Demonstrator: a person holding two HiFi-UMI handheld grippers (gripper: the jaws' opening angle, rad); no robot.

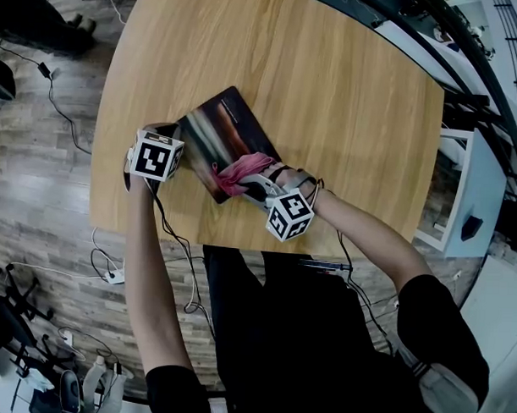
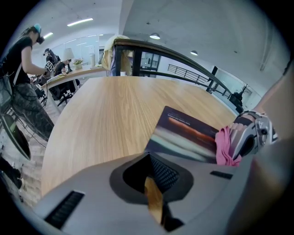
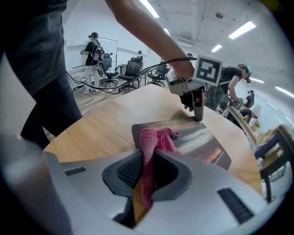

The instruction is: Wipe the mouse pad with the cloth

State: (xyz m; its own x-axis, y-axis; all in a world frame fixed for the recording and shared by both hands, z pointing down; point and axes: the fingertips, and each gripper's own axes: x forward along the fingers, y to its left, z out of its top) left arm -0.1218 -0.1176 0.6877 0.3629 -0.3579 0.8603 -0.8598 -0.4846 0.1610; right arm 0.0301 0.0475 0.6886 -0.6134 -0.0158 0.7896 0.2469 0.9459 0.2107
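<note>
Any writing first: a thin line of pale print runs along the far edge of the mouse pad (image 2: 183, 131), too small to read. The marker cube (image 1: 156, 155) on the left gripper (image 1: 178, 143) shows only black-and-white square patterns, and so does the cube (image 1: 289, 215) on the right gripper (image 1: 247, 182).

Now the right gripper: its jaws are clamped tight on the pink cloth (image 3: 154, 140). The fabric is pinched between the ribbed pads and a bunch spills out in front, resting on the near right part of the pad. From the head view, the cloth (image 1: 237, 175) covers the pad's near right corner.

Over to the left gripper: jaws drawn together, just a sliver of wood grain showing between them and nothing in their grip. The right gripper view shows its tip (image 3: 200, 112) planted straight down on the pad's left corner.

The mouse pad (image 1: 223, 132) lies flat on the wooden table (image 1: 330, 102), towards the table's near left side. It sits at a slant, long axis running from far left to near right. Its dark face carries streaks of orange and pale colour along that same line.
</note>
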